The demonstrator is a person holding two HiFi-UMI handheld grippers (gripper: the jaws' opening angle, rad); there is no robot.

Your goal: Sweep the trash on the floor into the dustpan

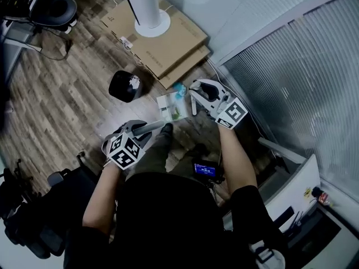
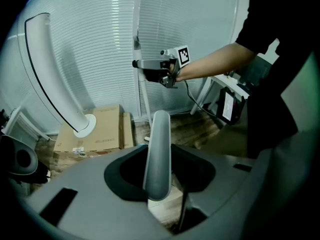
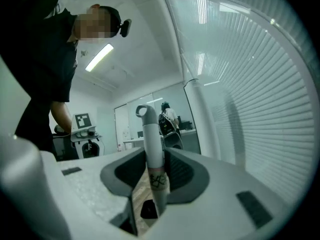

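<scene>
The wood-grain plank floor is brown-grey. On the far side, the flat cardboard boxes are tan. The slatted blinds at right are white. The rounded grey plastic handle is plain, while the slim white tube handle carries a tan band with black scribble.

There are two grippers, the left gripper and the right gripper, one grey handle, one white handle, two flat cardboard boxes, one white column, one black bin and two office chairs.
</scene>
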